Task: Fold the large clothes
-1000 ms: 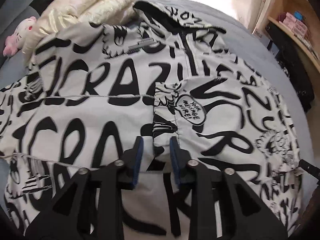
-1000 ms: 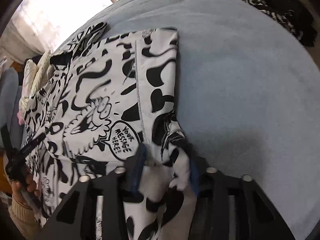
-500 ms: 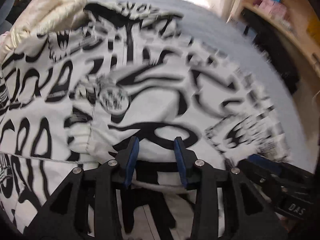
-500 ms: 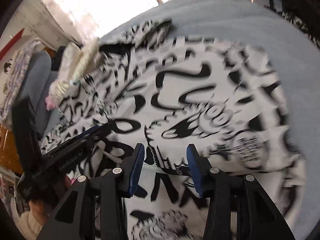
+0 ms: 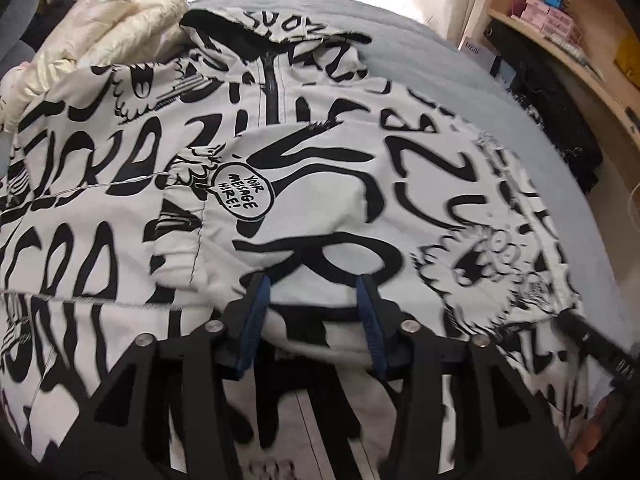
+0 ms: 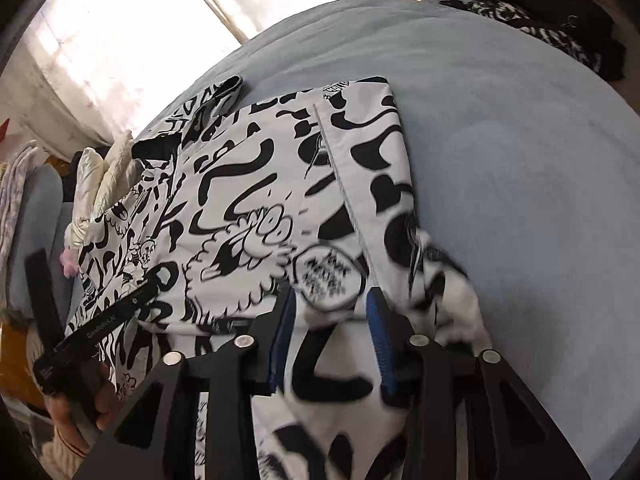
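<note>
A large white jacket [image 5: 320,184] with black graffiti print lies spread on the blue-grey bed cover [image 5: 460,64]. One sleeve [image 5: 304,208], with a "YOUR MESSAGE HERE" bubble, is folded across its front. My left gripper [image 5: 312,296] hovers over the sleeve's near fold. Its jaws are opening, and cloth lies loose between the blue pads. In the right wrist view the jacket [image 6: 256,184] fills the middle. My right gripper [image 6: 332,312] sits over the sleeve near its cuff, jaws opening, with fabric slack between them. A hand [image 6: 80,408] carries the left gripper at the lower left.
A cream puffy coat [image 5: 108,28] lies beside the jacket's collar. A wooden shelf [image 5: 560,32] and dark clothes [image 5: 560,112] stand past the bed's right edge. Bare bed cover [image 6: 520,200] stretches right of the jacket. A pink plush toy [image 6: 68,260] lies at the far left.
Both pairs of jaws have spread wider and let go of the sleeve fabric they pinched. The right gripper swung sideways along the jacket. The sleeve now rests folded across the jacket's front.
</note>
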`<state>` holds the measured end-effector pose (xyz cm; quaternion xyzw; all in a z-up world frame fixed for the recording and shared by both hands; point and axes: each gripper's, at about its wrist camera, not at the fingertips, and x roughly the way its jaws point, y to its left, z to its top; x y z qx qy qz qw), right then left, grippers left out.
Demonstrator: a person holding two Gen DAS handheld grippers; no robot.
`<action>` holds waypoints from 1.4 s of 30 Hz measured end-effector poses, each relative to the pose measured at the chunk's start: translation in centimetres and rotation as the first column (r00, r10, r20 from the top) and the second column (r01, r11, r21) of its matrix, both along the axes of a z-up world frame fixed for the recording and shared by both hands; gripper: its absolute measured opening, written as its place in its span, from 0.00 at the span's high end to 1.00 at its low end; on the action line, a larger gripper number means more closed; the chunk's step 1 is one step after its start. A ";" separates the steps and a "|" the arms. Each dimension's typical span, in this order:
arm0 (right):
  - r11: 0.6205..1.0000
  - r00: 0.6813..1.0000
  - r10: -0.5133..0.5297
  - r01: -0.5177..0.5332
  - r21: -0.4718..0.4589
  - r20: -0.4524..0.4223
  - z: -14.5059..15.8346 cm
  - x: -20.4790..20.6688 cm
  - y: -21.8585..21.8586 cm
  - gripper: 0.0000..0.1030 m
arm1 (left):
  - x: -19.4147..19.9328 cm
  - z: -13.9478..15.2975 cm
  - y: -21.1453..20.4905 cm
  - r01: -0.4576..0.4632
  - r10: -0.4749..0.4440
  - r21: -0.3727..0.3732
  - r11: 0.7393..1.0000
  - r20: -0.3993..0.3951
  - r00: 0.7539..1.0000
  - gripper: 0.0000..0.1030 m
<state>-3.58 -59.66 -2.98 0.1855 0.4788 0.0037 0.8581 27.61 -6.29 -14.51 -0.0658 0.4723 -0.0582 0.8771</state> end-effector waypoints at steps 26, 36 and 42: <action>0.977 0.980 0.167 -0.150 -0.150 0.105 9.3 -18.0 10.0 0.36 | -20.5 9.8 6.3 -0.045 0.030 0.110 0.993 0.134 0.991 0.53; 0.942 0.941 0.292 -0.252 -0.223 0.171 13.4 -23.3 15.2 0.36 | -25.5 11.6 13.2 -0.136 0.122 0.060 0.989 0.193 0.974 0.52; 0.894 0.895 0.399 -0.329 -0.305 0.202 15.7 -26.5 19.9 0.36 | -27.9 12.1 17.8 -0.190 0.177 0.039 0.981 0.217 0.960 0.52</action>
